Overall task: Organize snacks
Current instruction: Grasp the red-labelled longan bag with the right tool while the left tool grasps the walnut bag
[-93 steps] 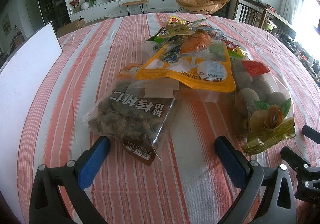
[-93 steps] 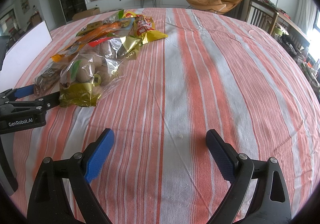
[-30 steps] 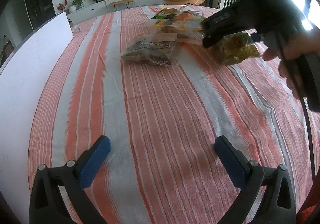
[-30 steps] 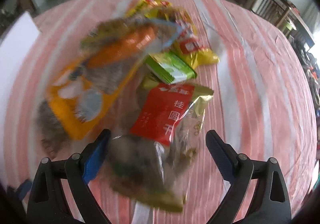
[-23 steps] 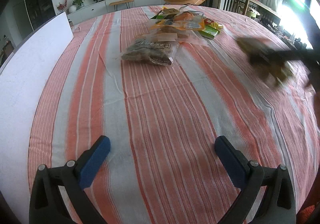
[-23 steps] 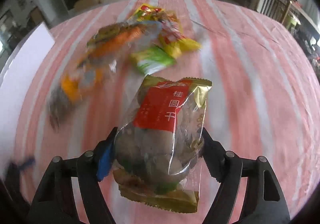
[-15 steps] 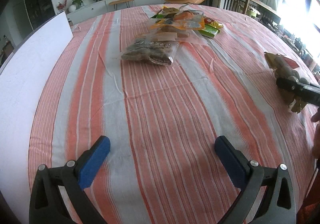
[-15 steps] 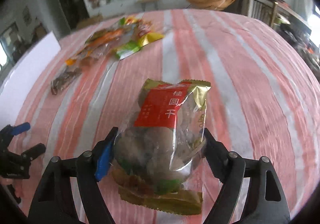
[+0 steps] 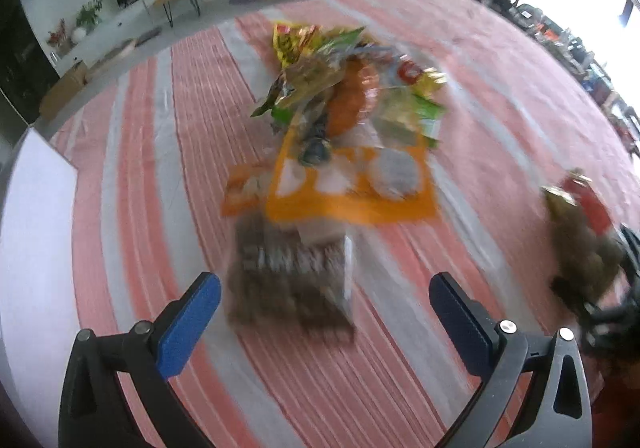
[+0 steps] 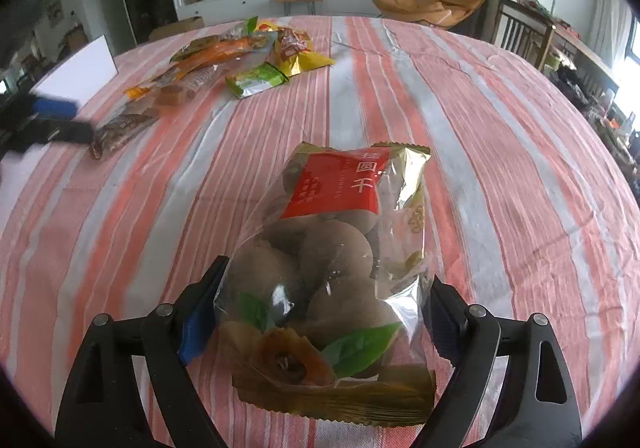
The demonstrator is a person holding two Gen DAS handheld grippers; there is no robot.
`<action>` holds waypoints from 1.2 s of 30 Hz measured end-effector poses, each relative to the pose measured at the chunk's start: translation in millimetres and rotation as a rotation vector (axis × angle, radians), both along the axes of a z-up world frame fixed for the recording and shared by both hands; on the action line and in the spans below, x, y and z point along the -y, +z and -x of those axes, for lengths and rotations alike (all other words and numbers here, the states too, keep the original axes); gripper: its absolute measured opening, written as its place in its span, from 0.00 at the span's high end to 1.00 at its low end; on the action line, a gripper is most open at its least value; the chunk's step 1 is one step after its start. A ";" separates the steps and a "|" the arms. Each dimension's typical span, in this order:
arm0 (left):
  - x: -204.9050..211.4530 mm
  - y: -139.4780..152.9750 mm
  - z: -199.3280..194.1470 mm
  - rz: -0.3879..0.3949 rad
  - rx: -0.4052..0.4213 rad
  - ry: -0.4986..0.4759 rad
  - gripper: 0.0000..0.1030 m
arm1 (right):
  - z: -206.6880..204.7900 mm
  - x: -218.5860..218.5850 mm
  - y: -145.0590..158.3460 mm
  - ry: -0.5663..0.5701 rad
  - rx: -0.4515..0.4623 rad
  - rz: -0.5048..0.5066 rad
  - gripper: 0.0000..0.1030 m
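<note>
— What's the right gripper [image 10: 322,312] got there?

— A clear bag of dried longans [image 10: 336,248], red label up top, gold crimped edge at the bottom. The two fingers [image 10: 200,304] press in on either side of its lower half, so it's clamped on the bag. The bag sits on the striped cloth of the table [image 10: 500,152], well apart from the other snacks.

— And the rest of the snacks?

— Heaped toward the far left of the table from that side: a green packet [image 10: 260,80], a yellow-and-red one [image 10: 296,48] just behind it, a long orange pack [image 10: 224,48], and a dark bag of walnuts [image 10: 120,130] nearest the edge.

— Where's the left gripper [image 9: 324,318]?

— Over that heap. Its blue-padded fingers [image 9: 188,324] stand wide apart, nothing between them touching the pads. The walnut bag [image 9: 288,276] lies on the cloth just ahead of the gap, an orange-bordered pouch [image 9: 352,184] overlapping its far end, more packets piled behind. That view is smeared with motion blur, so I can't read any labels.

— Can you see one gripper from the other?

— Yes. From the left one, the longan bag [image 9: 580,244] shows at the far right edge with dark gripper parts below it. From the right one, the left gripper [image 10: 40,120] is a blurred dark and blue shape beside the walnut bag. A white board [image 10: 80,72] stands at the table's edge behind it.
</note>
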State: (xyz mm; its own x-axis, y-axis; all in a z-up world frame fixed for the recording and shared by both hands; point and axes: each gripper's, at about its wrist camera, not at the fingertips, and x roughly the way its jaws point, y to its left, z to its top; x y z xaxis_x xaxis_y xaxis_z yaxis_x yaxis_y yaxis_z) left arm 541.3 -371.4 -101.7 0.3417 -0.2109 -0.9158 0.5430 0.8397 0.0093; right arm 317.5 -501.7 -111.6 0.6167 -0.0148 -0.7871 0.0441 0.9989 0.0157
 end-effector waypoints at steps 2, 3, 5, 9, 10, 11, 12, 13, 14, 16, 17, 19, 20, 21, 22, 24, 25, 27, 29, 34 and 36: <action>5.7 -10.3 -9.9 -0.014 -0.002 0.007 0.00 | -0.8 -0.6 0.0 -0.001 0.001 -0.004 0.13; 9.7 -16.7 -14.7 -0.021 -0.008 0.012 0.00 | 0.1 -1.3 0.2 -0.001 0.001 -0.004 0.13; 13.0 -28.7 -19.2 -0.065 -0.009 0.036 0.00 | 0.1 -0.9 0.3 -0.001 0.001 -0.004 0.13; 1.5 -27.4 -9.3 -0.009 0.037 0.050 0.10 | 0.2 -0.9 0.1 -0.001 0.001 -0.004 0.13; -4.0 -24.8 -4.3 0.005 0.051 0.059 0.21 | 0.3 -1.0 0.4 -0.001 0.001 -0.004 0.13; -9.1 -23.5 0.4 0.005 0.070 0.067 0.28 | 0.0 -1.2 0.4 -0.001 0.001 -0.004 0.13; -13.2 -22.3 5.9 0.009 0.075 0.071 0.30 | 0.1 -1.0 0.3 -0.001 0.001 -0.004 0.13; -18.2 -21.7 14.1 0.013 0.082 0.074 0.31 | -0.1 -1.3 0.2 -0.001 0.000 -0.004 0.13; -22.7 -20.7 20.6 0.017 0.086 0.078 0.32 | 1.0 -1.9 0.4 -0.002 0.001 -0.004 0.13; -32.0 -19.7 37.2 0.035 0.093 0.104 0.32 | 0.9 -2.4 0.1 -0.002 0.001 -0.004 0.13; -39.9 -18.9 49.0 0.036 0.098 0.127 0.32 | 0.6 -2.4 -0.1 -0.002 0.001 -0.004 0.13; -55.7 -17.9 81.7 0.044 0.096 0.171 0.27 | 0.6 -2.2 0.3 -0.002 0.001 -0.004 0.13; -60.8 -18.7 93.0 0.041 0.089 0.179 0.19 | 0.4 -2.3 0.2 -0.002 0.001 -0.004 0.13; -67.1 -20.3 110.0 0.039 0.087 0.183 0.14 | 0.4 -2.0 0.1 -0.002 0.001 -0.004 0.13; -70.8 -22.4 121.7 0.031 0.085 0.183 0.08 | 0.4 -1.9 0.2 -0.002 0.001 -0.004 0.13; -77.3 -25.0 144.3 0.019 0.090 0.164 0.00 | 0.1 -1.9 0.1 -0.003 0.001 -0.004 0.13; -80.2 -24.9 150.9 0.024 0.095 0.161 0.00 | 0.2 -2.1 0.0 -0.002 0.001 -0.004 0.13; -87.1 -25.8 153.9 0.045 0.075 0.170 0.00 | 0.1 -2.5 0.0 -0.002 0.001 -0.004 0.12; -89.1 -26.9 151.6 0.053 0.066 0.173 0.00 | 0.3 -3.4 -0.3 0.003 -0.002 -0.007 0.09; -88.7 -27.5 141.7 0.043 0.043 0.150 0.00 | -3.7 1.4 1.2 0.075 -0.044 -0.061 0.05; -88.4 -27.1 138.3 0.037 0.034 0.152 0.00 | -5.8 12.8 6.8 0.106 -0.122 -0.133 0.06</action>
State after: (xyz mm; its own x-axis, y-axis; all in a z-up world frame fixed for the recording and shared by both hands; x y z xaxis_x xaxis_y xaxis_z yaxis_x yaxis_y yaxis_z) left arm 403.0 -283.0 -128.7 0.4030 -0.1880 -0.8957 0.4091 0.9125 -0.0074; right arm 323.3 -514.5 -104.8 0.5091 0.1539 -0.8468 -0.0512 0.9876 0.1487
